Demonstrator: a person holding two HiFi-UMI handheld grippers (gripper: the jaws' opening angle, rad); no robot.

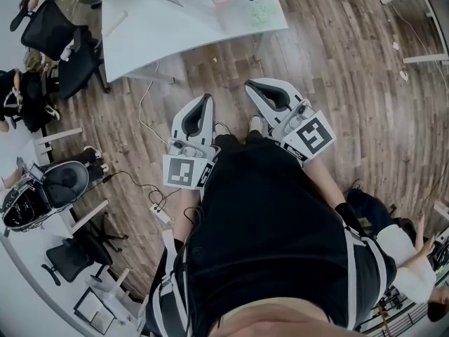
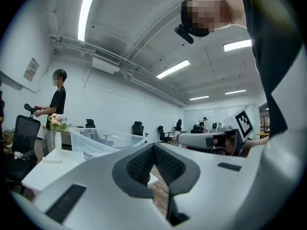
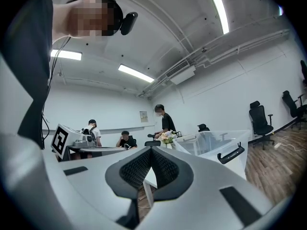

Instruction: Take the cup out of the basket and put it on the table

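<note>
The left gripper (image 1: 205, 100) and right gripper (image 1: 252, 86) are both pinched closed on nothing, aimed at the white table (image 1: 154, 37) at twelve o'clock. Wood floor (image 1: 210, 69) lies between. The label on the clear basket (image 2: 103, 140) is too small to read.

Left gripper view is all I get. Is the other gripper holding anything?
Observer: No. The right gripper is shut, with nothing between its jaws.
Operator: Does the see-through basket have a handle?
Observer: Yes, the right gripper view shows a black handle on the side of the clear basket.
Operator: What's on the ground near us?
Observer: The head view shows a white power strip with cables on the wood floor, to the person's left.
</note>
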